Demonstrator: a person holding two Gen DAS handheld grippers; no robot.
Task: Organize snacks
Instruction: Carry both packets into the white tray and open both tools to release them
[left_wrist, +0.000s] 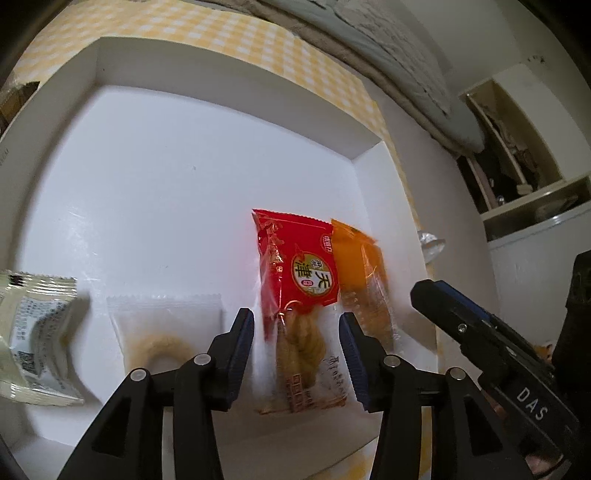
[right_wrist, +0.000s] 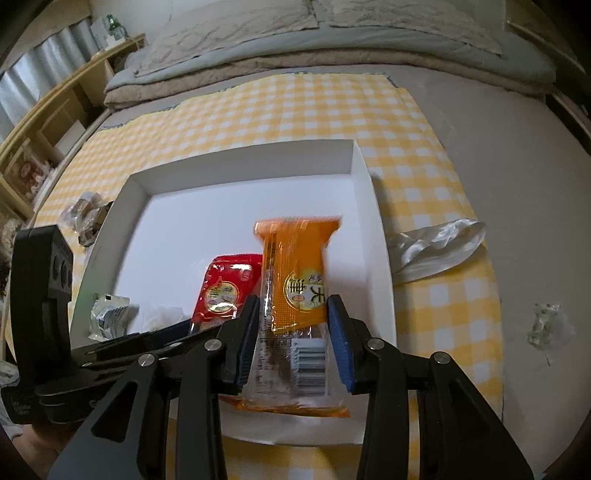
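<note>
Both grippers low over white tray (right_wrist: 373, 206) — left gripper (left_wrist: 297, 354) astride red packet (left_wrist: 295, 266), right gripper (right_wrist: 291, 343) astride orange packet (right_wrist: 299, 266).

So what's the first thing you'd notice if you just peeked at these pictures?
The bright red snack packet and the orange snack packet jump out, lying side by side in the shallow white cardboard box. Each sits between the open jaws of a black gripper: red at the left gripper, orange at the right gripper. Under the box spreads a yellow-and-white checked cloth.
</note>
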